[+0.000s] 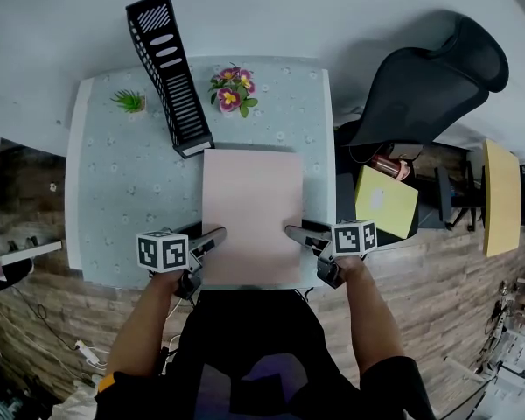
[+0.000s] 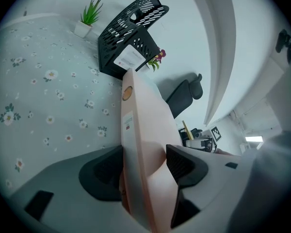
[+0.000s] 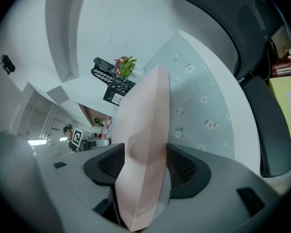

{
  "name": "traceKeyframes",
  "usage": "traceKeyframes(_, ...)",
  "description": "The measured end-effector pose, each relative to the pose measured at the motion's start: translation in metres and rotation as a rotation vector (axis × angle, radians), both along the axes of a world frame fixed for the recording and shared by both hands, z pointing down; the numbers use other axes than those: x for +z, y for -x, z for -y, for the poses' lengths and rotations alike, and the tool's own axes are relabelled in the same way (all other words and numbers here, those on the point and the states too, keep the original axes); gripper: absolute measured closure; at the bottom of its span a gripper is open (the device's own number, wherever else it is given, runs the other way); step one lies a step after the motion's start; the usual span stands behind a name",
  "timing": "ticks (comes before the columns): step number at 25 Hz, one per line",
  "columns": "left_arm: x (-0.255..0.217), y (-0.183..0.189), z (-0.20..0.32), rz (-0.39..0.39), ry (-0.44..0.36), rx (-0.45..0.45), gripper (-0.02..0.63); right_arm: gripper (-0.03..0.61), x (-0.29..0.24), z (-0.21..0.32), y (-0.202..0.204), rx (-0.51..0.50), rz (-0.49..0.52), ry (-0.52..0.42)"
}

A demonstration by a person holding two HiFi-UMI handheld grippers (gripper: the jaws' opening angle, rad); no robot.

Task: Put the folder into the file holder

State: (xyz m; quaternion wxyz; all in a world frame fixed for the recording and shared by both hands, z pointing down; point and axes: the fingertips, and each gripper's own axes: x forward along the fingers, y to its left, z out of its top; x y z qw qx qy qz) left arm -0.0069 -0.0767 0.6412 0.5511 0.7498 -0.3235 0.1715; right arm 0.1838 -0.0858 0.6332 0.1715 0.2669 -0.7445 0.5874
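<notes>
A flat pink folder (image 1: 252, 208) lies on the flowered table (image 1: 122, 191), its near edge at the table's front. My left gripper (image 1: 213, 238) is shut on the folder's left edge and my right gripper (image 1: 296, 234) on its right edge. In the left gripper view the folder (image 2: 140, 125) runs edge-on between both pads, and the right pad dents it. The right gripper view shows the folder (image 3: 148, 120) filling the gap between that gripper's pads. The black mesh file holder (image 1: 171, 73) lies on its side just beyond the folder's far left corner.
A small green plant (image 1: 129, 101) and a pot of pink flowers (image 1: 232, 88) stand at the table's back, on either side of the file holder. A black office chair (image 1: 429, 81) and a yellow box (image 1: 385, 201) sit off the table's right edge.
</notes>
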Motion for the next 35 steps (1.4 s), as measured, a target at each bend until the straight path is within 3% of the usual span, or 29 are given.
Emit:
traceKeyframes(7, -0.001, 0.003, 0.0, -0.054, 0.011, 0.001, 0.341, 0.344, -0.002, -0.003, -0.006, 0.022, 0.058, 0.021)
traceKeyframes(11, -0.005, 0.001, 0.0, -0.099, 0.008, -0.002, 0.364, 0.347, 0.001, -0.005, -0.006, 0.022, 0.042, 0.007)
traceKeyframes(17, 0.001, 0.005, -0.005, -0.098, 0.021, -0.006, 0.37, 0.368, -0.004, -0.006, -0.008, 0.031, 0.046, -0.02)
traceKeyframes(20, -0.002, 0.005, -0.003, -0.1, -0.028, -0.007, 0.37, 0.364, -0.006, -0.005, -0.008, 0.049, 0.055, -0.024)
traceKeyframes(27, -0.022, 0.003, 0.004, -0.102, -0.227, -0.032, 0.376, 0.36, -0.004, -0.008, -0.008, 0.083, 0.049, -0.01)
traceKeyframes(35, -0.028, 0.006, 0.004, -0.151, -0.252, -0.04, 0.382, 0.34, -0.014, -0.011, -0.002, 0.047, 0.09, -0.084)
